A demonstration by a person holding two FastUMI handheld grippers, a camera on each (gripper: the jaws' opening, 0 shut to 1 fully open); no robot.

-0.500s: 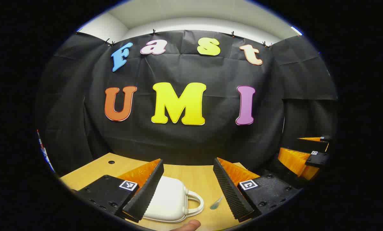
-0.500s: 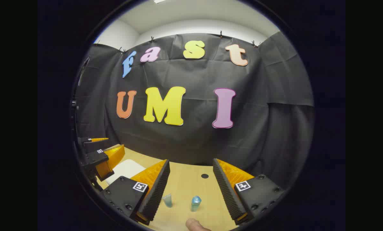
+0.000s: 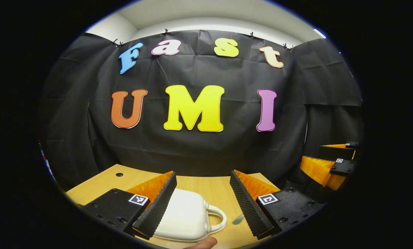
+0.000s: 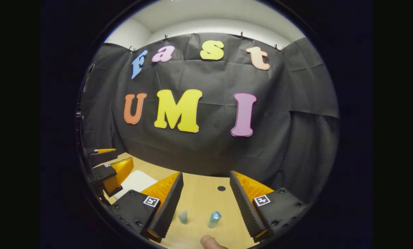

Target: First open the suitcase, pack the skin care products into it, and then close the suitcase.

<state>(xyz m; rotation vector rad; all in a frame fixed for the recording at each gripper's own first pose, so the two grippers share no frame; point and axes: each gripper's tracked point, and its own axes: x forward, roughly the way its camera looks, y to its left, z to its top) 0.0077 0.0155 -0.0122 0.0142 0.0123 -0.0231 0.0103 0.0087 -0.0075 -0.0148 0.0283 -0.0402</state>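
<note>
I see my left gripper (image 3: 203, 200) spread wide over the closed white suitcase (image 3: 185, 216) on the table (image 3: 99, 181). My right gripper (image 4: 206, 202) is spread wide too, over two small blue bottles (image 4: 183, 217) (image 4: 214, 219).

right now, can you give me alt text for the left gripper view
A closed white suitcase lies on a wooden table between the open left tongs, its handle towards the right finger. A small bluish skin care item lies beside that finger, and the right tongs hang at the right edge before black cloth.
</note>
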